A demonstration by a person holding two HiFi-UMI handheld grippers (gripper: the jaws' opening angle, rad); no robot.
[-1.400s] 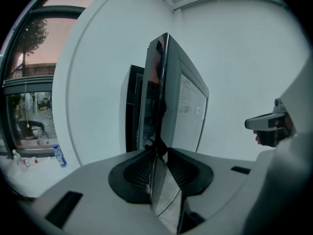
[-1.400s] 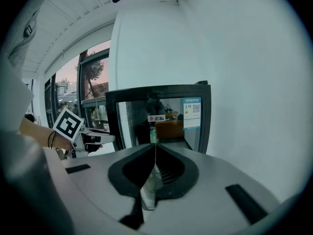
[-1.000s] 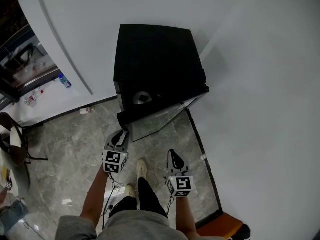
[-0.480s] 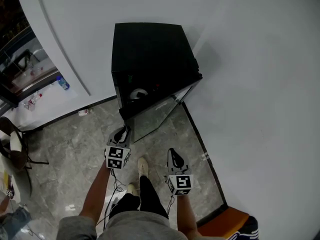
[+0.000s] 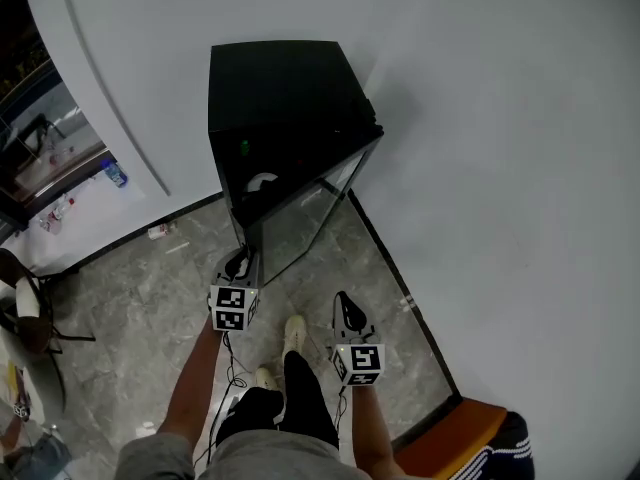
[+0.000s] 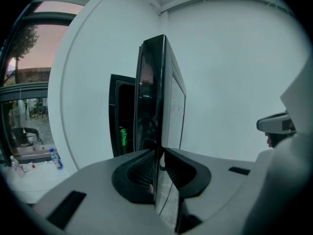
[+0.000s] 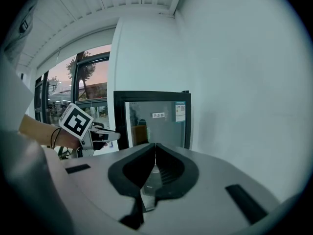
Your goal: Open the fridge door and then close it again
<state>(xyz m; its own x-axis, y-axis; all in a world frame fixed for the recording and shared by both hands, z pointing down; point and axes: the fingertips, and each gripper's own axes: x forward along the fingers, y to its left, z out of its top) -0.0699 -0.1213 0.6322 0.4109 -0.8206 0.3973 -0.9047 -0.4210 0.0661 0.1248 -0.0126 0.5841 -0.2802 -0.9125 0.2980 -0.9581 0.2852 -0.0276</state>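
The left gripper (image 5: 241,263) has just been closing its jaws onto the fridge door (image 5: 296,232) edge. The door now stands wider from the fridge (image 5: 280,98) than a second ago. Opening looks under way, while the right gripper (image 5: 345,306) in front of the fridge is closed and empty.

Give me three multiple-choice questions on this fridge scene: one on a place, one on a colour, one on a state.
1. Where does the fridge stand?
A. in a wall corner
B. mid-floor
C. on a table
2. Its top is:
A. white
B. black
C. red
3. Its door is:
A. shut
B. open
C. missing

Answers:
1 A: white walls meet behind it.
2 B: the head view shows a black top.
3 B: the door stands swung out, with the inside showing.
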